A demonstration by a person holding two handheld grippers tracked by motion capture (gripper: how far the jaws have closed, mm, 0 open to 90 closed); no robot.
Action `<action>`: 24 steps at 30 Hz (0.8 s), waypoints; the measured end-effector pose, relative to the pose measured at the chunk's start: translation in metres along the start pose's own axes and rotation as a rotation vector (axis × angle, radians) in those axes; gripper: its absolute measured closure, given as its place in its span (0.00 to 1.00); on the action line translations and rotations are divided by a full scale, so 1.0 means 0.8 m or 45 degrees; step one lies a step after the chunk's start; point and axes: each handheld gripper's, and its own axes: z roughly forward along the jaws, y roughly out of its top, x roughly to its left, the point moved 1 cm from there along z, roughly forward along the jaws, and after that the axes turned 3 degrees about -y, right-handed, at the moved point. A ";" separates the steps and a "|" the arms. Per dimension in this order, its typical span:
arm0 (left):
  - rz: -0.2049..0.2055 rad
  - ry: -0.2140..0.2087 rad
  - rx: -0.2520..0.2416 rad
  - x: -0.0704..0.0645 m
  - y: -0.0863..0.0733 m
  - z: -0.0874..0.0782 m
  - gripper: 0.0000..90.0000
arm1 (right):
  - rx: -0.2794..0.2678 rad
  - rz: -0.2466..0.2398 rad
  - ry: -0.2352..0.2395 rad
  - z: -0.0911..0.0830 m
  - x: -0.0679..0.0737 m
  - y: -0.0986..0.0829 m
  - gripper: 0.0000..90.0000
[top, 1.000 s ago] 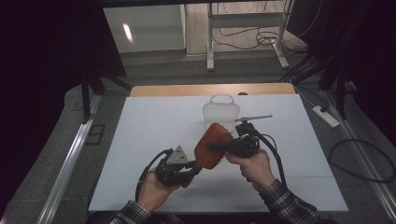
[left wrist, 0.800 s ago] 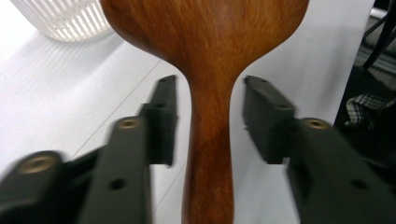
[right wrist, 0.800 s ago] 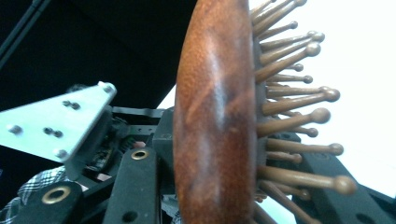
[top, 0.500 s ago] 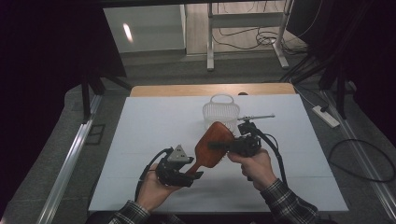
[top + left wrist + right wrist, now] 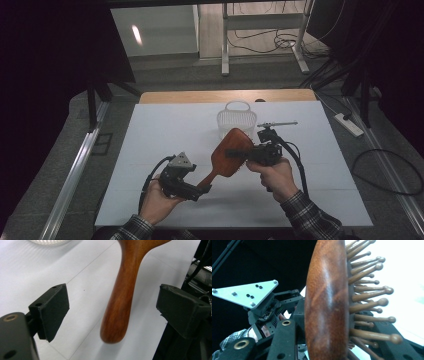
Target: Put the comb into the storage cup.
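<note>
The wooden paddle hairbrush (image 5: 231, 154) hangs above the white desk (image 5: 150, 150), its head clamped in the right gripper (image 5: 248, 154), bristles (image 5: 372, 302) facing one jaw. Its handle (image 5: 122, 297) sits between the left gripper's (image 5: 201, 189) spread jaws, untouched. A white basket (image 5: 236, 118) stands just behind.

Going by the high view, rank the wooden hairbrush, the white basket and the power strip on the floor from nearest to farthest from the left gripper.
From the left gripper:
1. Wooden hairbrush, handle between its open jaws.
2. White basket, farther back, mid-table.
3. Power strip, on the floor, far right.
</note>
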 end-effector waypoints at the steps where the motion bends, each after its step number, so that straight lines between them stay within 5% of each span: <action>1: -0.008 -0.006 -0.004 0.001 -0.001 -0.001 0.12 | -0.003 -0.002 -0.002 0.000 0.000 0.000 0.63; 11: -0.003 0.044 -0.017 0.009 -0.012 -0.019 0.00 | -0.044 0.015 -0.015 -0.009 -0.008 0.006 0.63; 24: -0.014 0.090 -0.043 0.019 -0.043 -0.048 0.00 | -0.098 0.024 -0.054 -0.019 -0.016 0.016 0.63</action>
